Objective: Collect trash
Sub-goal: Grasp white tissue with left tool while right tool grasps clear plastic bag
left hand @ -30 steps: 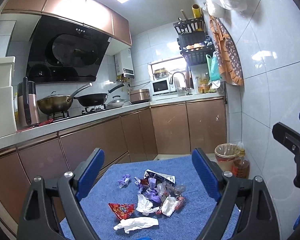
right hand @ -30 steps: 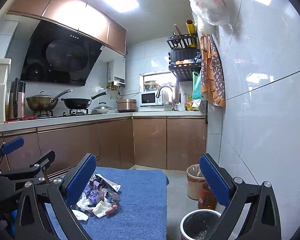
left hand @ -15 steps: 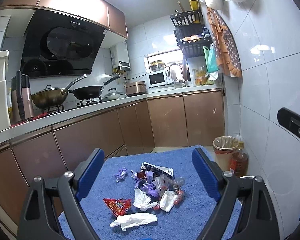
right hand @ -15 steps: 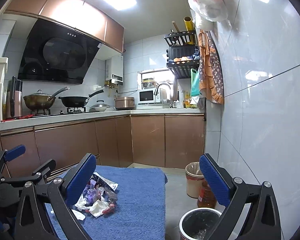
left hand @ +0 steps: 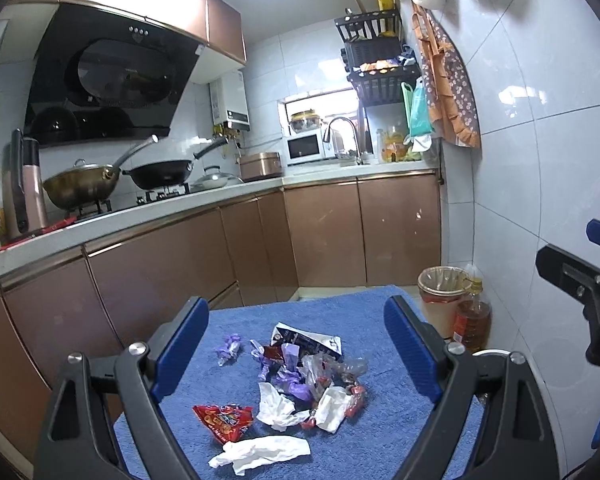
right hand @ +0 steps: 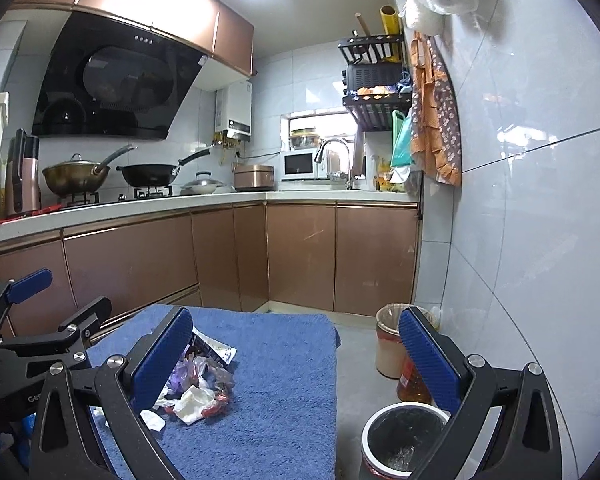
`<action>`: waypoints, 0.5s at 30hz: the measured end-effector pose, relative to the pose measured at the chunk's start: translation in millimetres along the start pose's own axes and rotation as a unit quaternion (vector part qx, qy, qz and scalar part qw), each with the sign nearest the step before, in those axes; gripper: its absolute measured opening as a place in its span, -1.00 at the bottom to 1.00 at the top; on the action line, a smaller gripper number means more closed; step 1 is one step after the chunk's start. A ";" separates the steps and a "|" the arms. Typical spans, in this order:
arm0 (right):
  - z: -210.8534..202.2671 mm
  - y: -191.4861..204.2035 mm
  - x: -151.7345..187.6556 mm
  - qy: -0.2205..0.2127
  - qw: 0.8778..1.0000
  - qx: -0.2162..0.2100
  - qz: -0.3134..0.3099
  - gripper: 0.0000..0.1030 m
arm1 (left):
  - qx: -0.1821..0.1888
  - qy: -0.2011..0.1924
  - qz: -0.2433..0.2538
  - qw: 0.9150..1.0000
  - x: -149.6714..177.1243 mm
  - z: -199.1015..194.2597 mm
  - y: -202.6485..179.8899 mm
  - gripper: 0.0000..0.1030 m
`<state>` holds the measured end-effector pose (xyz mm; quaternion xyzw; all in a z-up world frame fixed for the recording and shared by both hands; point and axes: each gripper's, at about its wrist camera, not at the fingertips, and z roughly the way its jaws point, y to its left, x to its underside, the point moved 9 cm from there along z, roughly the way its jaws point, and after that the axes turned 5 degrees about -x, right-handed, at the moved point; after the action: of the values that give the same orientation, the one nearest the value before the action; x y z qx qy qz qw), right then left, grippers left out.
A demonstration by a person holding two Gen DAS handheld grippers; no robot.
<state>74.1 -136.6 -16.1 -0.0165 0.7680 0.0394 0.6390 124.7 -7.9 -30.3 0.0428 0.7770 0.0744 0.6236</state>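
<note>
A pile of trash (left hand: pixel 304 376) lies on a table under a blue towel (left hand: pixel 340 304): crumpled white tissues (left hand: pixel 260 450), a red snack wrapper (left hand: pixel 224 420), purple candy wrappers (left hand: pixel 228 348) and a torn black-and-white packet (left hand: pixel 308 338). My left gripper (left hand: pixel 296 352) is open and empty, held above and just short of the pile. My right gripper (right hand: pixel 296 360) is open and empty, to the right of the pile (right hand: pixel 196 384). A small white-rimmed bin (right hand: pixel 404 436) with a dark liner stands on the floor below the right gripper.
A second bin with a plastic liner (left hand: pixel 440 296) and a bottle of amber oil (left hand: pixel 472 316) stand on the floor by the tiled wall. Brown cabinets (left hand: pixel 324 236) and a counter with a stove and pans (left hand: pixel 156 172) run behind the table. The right gripper shows at the left view's right edge (left hand: pixel 580 280).
Both grippers have risen and pulled back slightly, so the pile and the floor bin sit lower and show more fully. Both stay open. The trash has not moved.
</note>
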 end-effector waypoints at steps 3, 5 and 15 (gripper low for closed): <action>10.3 2.3 0.4 0.010 1.000 -0.005 -0.001 1.00 | 0.004 0.010 -0.001 1.000 5.4 10.8 4.4 0.73; 18.4 5.4 1.9 0.019 1.000 -0.009 -0.001 1.00 | 0.003 0.016 -0.006 1.000 9.2 18.3 9.9 0.73; 86.0 41.9 46.6 0.124 0.986 -0.109 0.000 0.86 | -0.026 0.082 -0.032 0.996 68.5 73.3 103.2 0.73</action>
<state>146.7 -86.7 -75.8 -0.0907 0.8326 0.1211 0.5328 178.6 109.2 -94.3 -0.0044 0.8241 0.0775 0.5610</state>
